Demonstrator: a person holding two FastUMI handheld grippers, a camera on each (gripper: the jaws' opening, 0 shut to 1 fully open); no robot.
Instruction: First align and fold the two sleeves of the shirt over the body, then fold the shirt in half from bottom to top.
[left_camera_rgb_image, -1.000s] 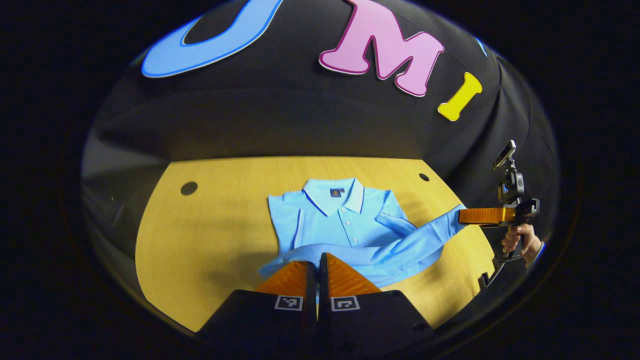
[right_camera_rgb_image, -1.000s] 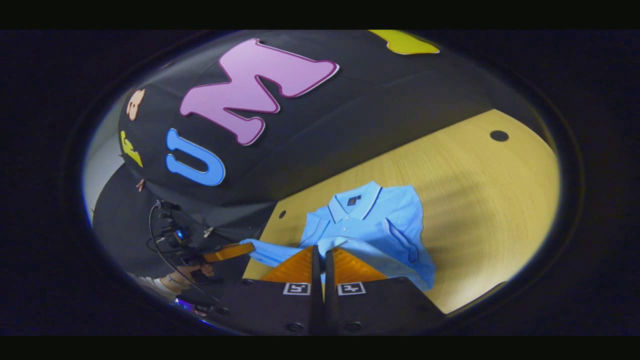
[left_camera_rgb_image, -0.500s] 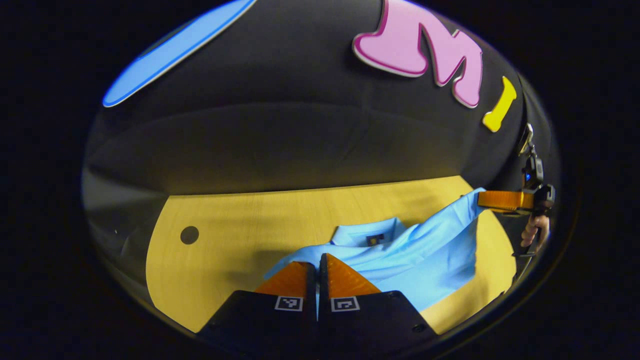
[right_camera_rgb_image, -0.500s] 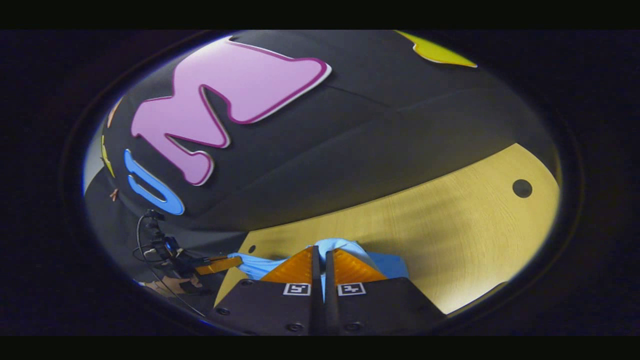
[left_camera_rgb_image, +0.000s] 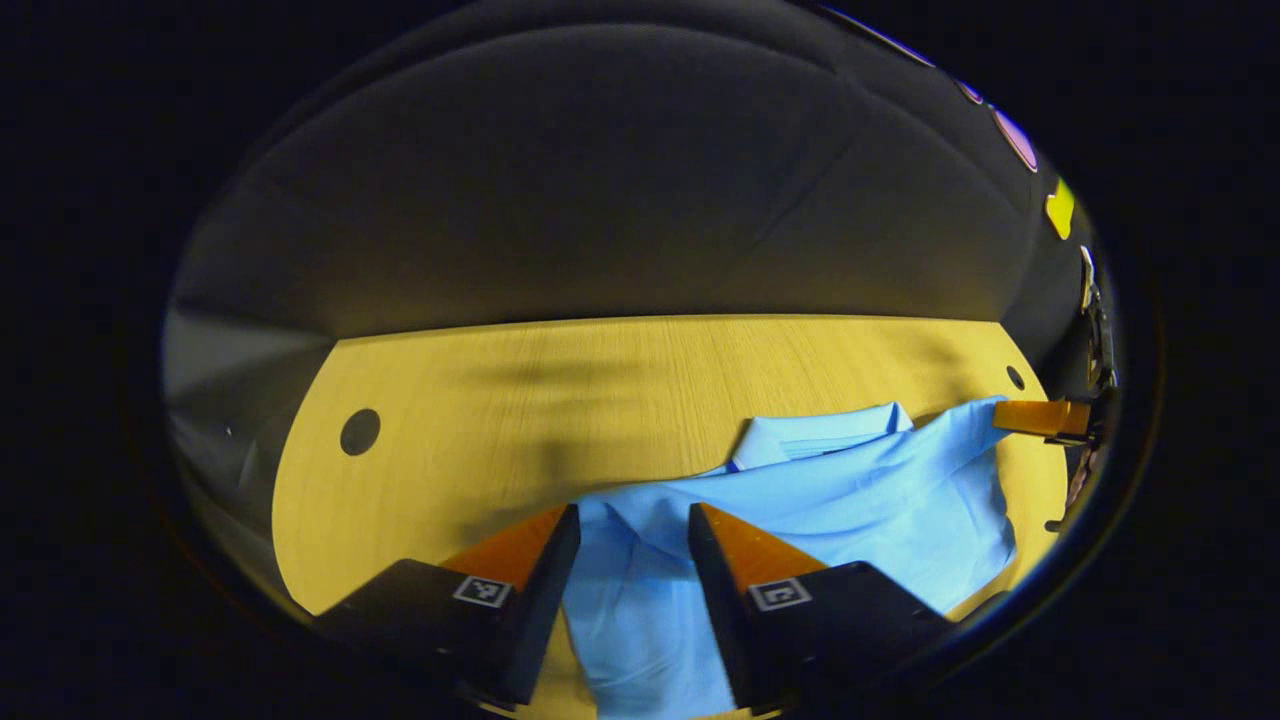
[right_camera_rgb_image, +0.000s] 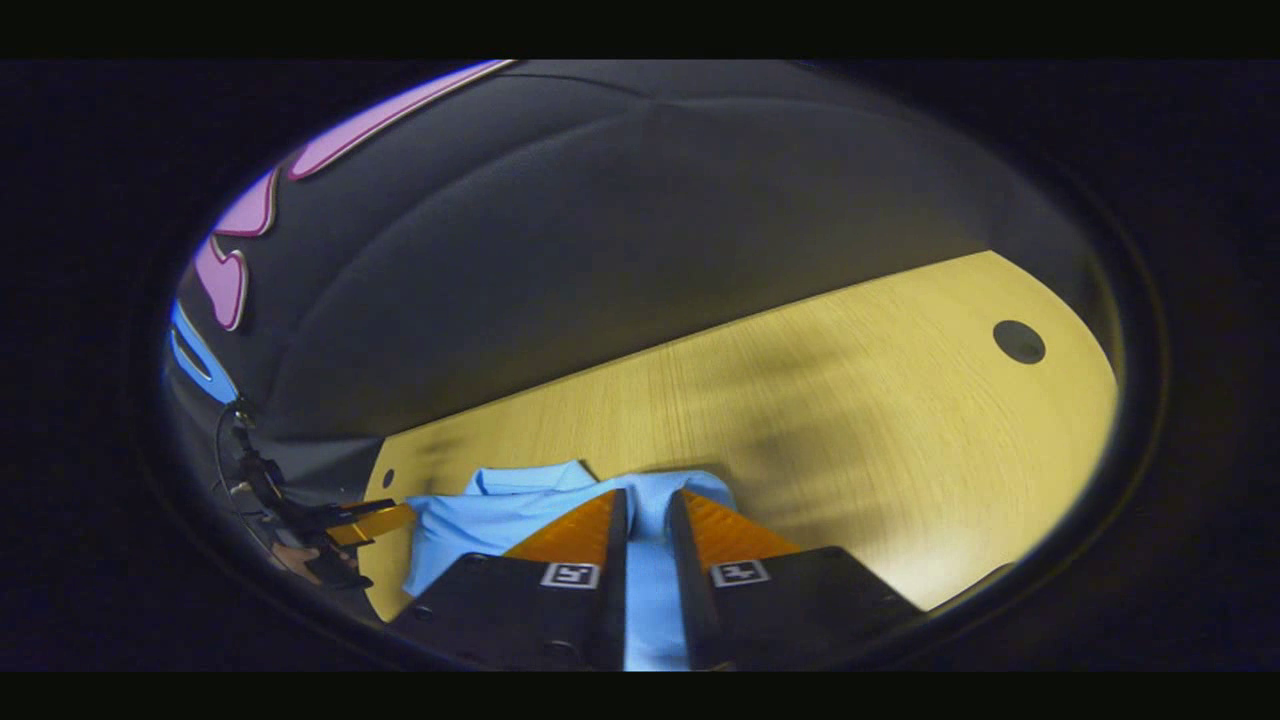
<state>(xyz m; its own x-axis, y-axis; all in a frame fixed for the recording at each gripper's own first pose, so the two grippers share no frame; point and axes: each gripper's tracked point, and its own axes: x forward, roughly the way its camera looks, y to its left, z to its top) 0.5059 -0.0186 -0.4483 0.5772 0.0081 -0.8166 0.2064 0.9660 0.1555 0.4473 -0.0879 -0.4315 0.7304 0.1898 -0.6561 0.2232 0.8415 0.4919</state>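
On the table (left_camera_rgb_image: 450, 420), folded shirt (left_camera_rgb_image: 830, 500), collar (left_camera_rgb_image: 815, 437) away, apparently lying crosswise, left gripper (left_camera_rgb_image: 628, 530) and right gripper (right_camera_rgb_image: 645, 515) both parted.

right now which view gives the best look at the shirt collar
The left gripper view: the collar stands clear above the folded-up blue shirt, beyond the open left gripper. In the right gripper view the collar is smaller, beside the right gripper.

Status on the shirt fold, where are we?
Done: shirt folded bottom to top, hem up by the collar on the table. In hand: release; left gripper open, right gripper slightly parted. Left: withdraw. Sleeves are hidden.
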